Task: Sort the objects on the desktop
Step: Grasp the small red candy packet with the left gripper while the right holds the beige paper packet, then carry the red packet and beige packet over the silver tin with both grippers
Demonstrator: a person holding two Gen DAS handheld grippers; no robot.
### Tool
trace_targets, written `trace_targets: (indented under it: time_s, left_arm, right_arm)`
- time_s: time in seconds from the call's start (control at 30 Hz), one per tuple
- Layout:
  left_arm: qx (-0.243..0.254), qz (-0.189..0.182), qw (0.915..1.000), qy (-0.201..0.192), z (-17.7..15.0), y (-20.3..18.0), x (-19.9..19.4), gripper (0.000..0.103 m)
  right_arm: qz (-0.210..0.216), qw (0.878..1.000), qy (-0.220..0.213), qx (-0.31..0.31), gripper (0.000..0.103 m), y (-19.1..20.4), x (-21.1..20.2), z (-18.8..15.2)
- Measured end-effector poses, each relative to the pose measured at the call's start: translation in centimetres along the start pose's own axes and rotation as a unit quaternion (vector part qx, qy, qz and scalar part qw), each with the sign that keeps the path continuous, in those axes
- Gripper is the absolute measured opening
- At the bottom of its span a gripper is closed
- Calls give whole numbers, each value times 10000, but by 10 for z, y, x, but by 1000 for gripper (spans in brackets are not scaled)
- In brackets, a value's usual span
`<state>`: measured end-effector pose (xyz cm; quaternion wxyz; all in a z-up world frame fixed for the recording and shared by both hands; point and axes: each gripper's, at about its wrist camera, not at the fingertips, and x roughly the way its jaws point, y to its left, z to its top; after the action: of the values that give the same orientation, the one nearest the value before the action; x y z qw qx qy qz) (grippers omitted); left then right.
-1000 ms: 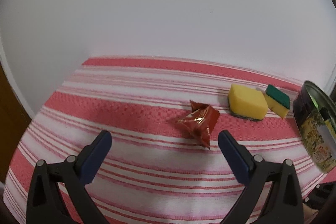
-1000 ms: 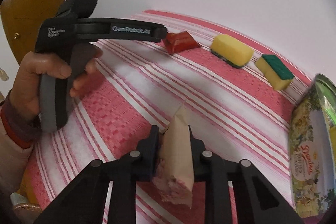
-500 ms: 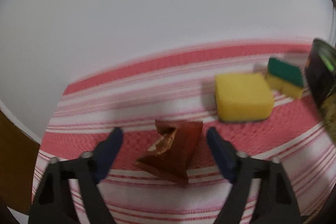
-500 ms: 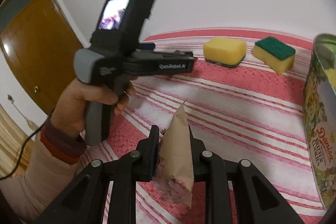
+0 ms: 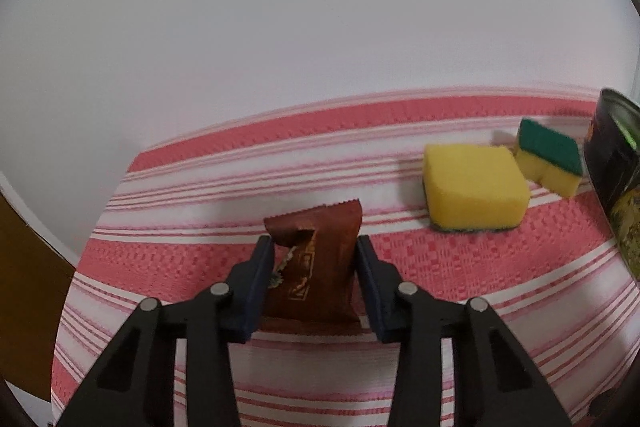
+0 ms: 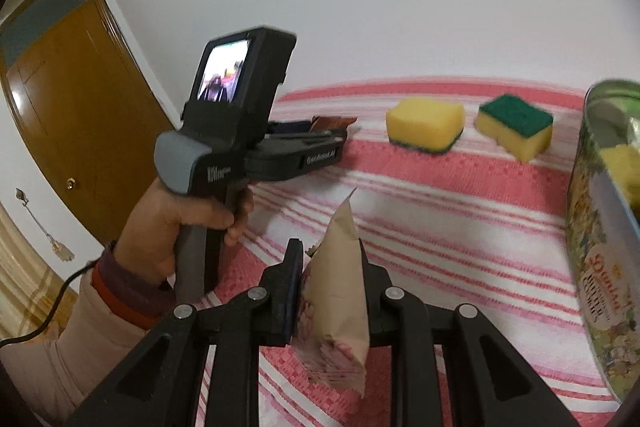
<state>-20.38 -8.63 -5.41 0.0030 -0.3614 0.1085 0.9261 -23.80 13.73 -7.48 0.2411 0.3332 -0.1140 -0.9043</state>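
Striped red and white cloth (image 5: 460, 291) covers the table, with a plain white wall (image 5: 320, 7) behind and a brown door (image 6: 72, 131) off to the left. Nearest the right wrist camera, the right gripper (image 6: 329, 291) is clamped on a pale pink packet (image 6: 340, 307), lifted clear of the cloth. On the left, the left gripper (image 5: 316, 275), wide open a second ago with the dark red sachet (image 5: 316, 267) lying loose ahead of it, has moved in and shut, so that its blue pads (image 5: 260, 279) now press both sides of the sachet, which still seems to sit on the cloth. Seen from the right wrist, a hand (image 6: 176, 227) holds that tool by its grip. Farther back to the right lie a yellow sponge (image 5: 474, 187) and, just beside it, a green-topped sponge (image 5: 550, 155), both loose on the cloth. At the far right stands an open biscuit tin (image 6: 600, 247) with something yellow inside. With both wrappers gripped, the next step is probably to lift the sachet and carry each to its place; the sponges remain unsorted.
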Motion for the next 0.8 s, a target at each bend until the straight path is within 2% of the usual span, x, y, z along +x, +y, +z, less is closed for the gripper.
trace_targets:
  time_s: [0.13, 0.43, 0.53, 0.67, 0.8]
  left_arm:
    - [-185, 90, 9996, -182, -1, 3, -10, 41]
    - [-552, -93, 9981, -252, -6, 16, -12, 41]
    - [-675, -112, 9971, -343, -10, 14, -19, 41]
    - [-792, -187, 9957, -442, -15, 10, -29, 41]
    - [-854, -263, 9946, -528, -21, 4, -38, 41]
  right_arm:
    - [-120, 9992, -363, -85, 25, 1, -11, 2]
    - [-366, 9967, -729, -13, 25, -3, -25, 4]
    - [-781, 9899, -1164, -197, 25, 2, -39, 4]
    - [-1509, 9723, -1677, -610, 25, 11, -56, 1]
    - [-1642, 9688, -1715, -705, 25, 12, -60, -1]
